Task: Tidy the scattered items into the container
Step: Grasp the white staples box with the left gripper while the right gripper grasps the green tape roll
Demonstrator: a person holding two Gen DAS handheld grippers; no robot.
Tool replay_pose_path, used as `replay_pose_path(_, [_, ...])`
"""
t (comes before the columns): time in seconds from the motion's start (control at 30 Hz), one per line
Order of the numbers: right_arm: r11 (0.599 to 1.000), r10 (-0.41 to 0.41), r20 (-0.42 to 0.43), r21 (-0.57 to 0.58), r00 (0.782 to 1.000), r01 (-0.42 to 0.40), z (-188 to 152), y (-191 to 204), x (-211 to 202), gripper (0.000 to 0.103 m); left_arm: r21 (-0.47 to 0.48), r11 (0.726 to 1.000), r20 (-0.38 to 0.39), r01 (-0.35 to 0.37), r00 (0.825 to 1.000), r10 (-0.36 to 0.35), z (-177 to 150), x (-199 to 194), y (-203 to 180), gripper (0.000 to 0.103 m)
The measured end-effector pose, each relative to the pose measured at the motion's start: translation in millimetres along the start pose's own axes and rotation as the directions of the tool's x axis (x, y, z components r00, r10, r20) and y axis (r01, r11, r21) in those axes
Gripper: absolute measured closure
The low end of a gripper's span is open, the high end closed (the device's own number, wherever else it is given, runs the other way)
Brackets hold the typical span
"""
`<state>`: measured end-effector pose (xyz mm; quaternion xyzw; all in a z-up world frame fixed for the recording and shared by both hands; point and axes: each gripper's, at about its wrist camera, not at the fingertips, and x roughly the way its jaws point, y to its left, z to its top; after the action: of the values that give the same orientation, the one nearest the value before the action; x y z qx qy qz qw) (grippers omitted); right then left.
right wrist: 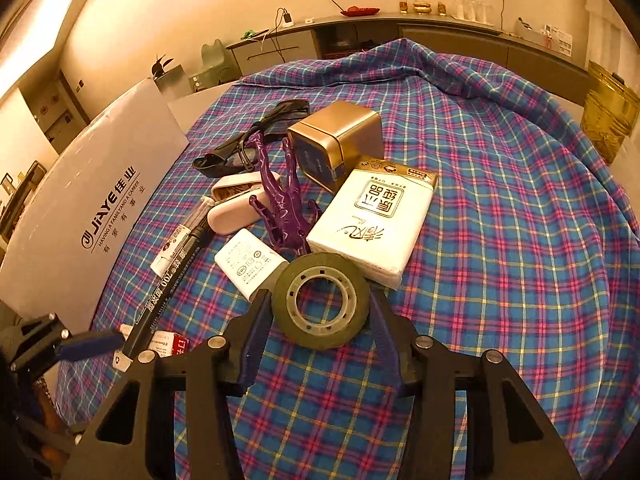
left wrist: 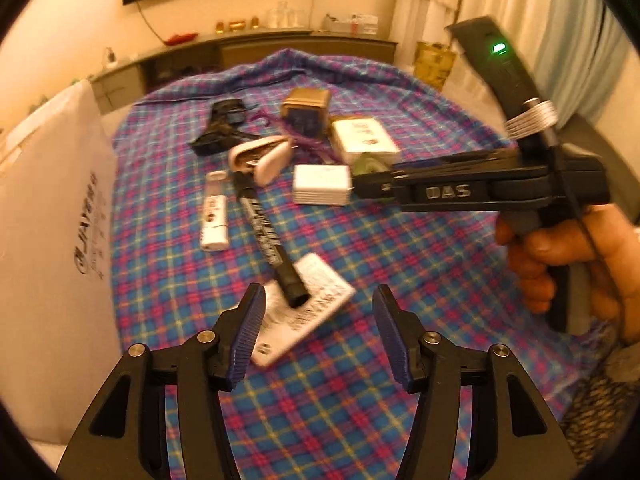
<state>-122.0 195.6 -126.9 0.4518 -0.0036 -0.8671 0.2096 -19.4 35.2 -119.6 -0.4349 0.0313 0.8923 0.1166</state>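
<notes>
1. white box [right wrist: 96, 208], the container: tall flat-sided carton, dark "jiaye" lettering, standing at the left edge of the plaid cloth [right wrist: 500, 208].
2. tissue pack [right wrist: 374, 222]: white with a gold top band, lying right of the box, mid-cloth.
3. gold tin [right wrist: 336, 140]: square, rounded corners, beyond the tissue pack, further from the box.
4. black marker [right wrist: 168, 292]: long, white print, near the box's foot.
5. tape roll [right wrist: 320, 300]: dark olive ring, clear core, pressed between the right gripper [right wrist: 318, 344] pads, off the cloth.
6. left gripper [left wrist: 318, 336]: jaws wide apart, nothing between; a white card [left wrist: 304, 312] lies below.
</notes>
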Motion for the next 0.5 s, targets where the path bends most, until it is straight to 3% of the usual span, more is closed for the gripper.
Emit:
replay_pose_path(0.07, [1.0, -0.011, 0.005, -0.02, 1.0, 0.011, -0.7, 3.2, 1.5, 0.052, -0.004, 0.999, 0.013, -0.038, 0.999, 0.038, 0.3, 3.3, 2.6, 0.044])
replay_pose_path(0.13, [1.0, 0.003, -0.008, -0.018, 1.0, -0.003, 0.0, 2.1, 0.5, 0.053, -0.011, 1.0, 0.005, -0.022, 1.0, 0.022, 1.4, 4.5, 2.5, 0.044])
replay_pose_path(0.23, [1.0, 0.014, -0.024, 0.003, 1.0, -0.014, -0.3, -1.9, -3.7, 0.053, -0.025, 0.991, -0.025, 0.133, 0.991, -0.134, 1.7, -0.2, -1.1, 0.044])
replay_pose_path(0.27, [1.0, 0.014, -0.025, 0.008, 1.0, -0.014, 0.0, -3.2, -5.7, 0.053, -0.021, 0.988, -0.024, 0.154, 0.988, -0.154, 1.3, -2.8, -3.3, 0.044])
replay_pose_path(0.4, [0.998, 0.037, -0.018, 0.045, 0.999, -0.037, 1.7, -13.8, -18.1, 0.053, 0.07, 0.995, 0.027, 0.073, 0.997, -0.075, 1.1, -9.6, -14.7, 0.044])
replay_pose_path(0.5, [0.997, 0.048, -0.018, 0.058, 0.999, -0.047, 0.6, -16.2, -22.4, 0.053, 0.134, 0.99, -0.003, 0.039, 0.999, -0.039, 1.2, 4.5, -22.6, 0.044])
